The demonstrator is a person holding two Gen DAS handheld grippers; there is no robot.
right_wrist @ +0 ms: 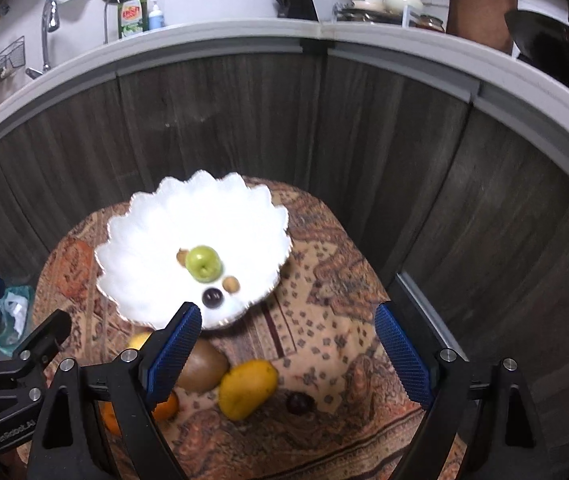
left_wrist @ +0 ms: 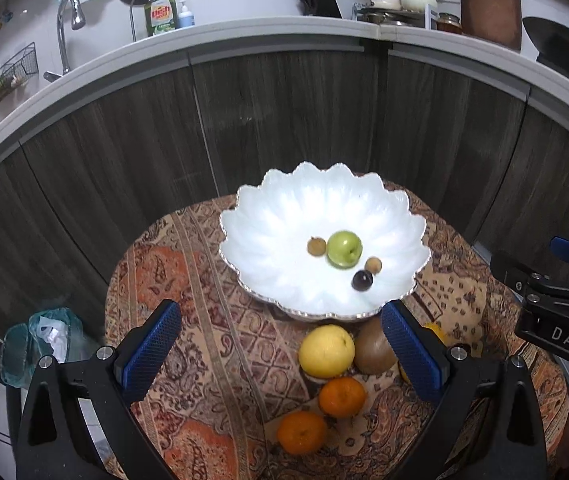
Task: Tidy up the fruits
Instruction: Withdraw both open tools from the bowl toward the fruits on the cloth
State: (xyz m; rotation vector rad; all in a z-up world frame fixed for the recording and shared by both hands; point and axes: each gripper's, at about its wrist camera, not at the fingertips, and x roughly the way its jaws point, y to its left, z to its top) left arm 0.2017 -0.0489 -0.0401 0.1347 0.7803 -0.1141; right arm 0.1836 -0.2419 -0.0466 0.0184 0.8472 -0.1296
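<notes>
A white scalloped bowl (left_wrist: 284, 216) (right_wrist: 144, 232) holds a green apple (left_wrist: 344, 249) (right_wrist: 203, 263), a dark plum (left_wrist: 362, 280) (right_wrist: 212, 297) and two small brown fruits (left_wrist: 316, 246) (right_wrist: 230, 283). On the patterned cloth in front of it lie a yellow fruit (left_wrist: 326, 351), a kiwi (left_wrist: 372, 350) (right_wrist: 202, 366), two oranges (left_wrist: 342, 396), (left_wrist: 301, 432), a mango (right_wrist: 248, 388) and a second dark plum (right_wrist: 299, 403). My left gripper (left_wrist: 280, 350) is open and empty above the cloth. My right gripper (right_wrist: 288, 354) is open and empty over the mango.
The small table with the patterned cloth (left_wrist: 204, 340) stands before dark wood cabinets (left_wrist: 284, 112) under a grey counter. A bin with a plastic bag (left_wrist: 40, 340) is on the floor at the left. The right gripper's body (left_wrist: 556, 300) shows at the right edge of the left wrist view.
</notes>
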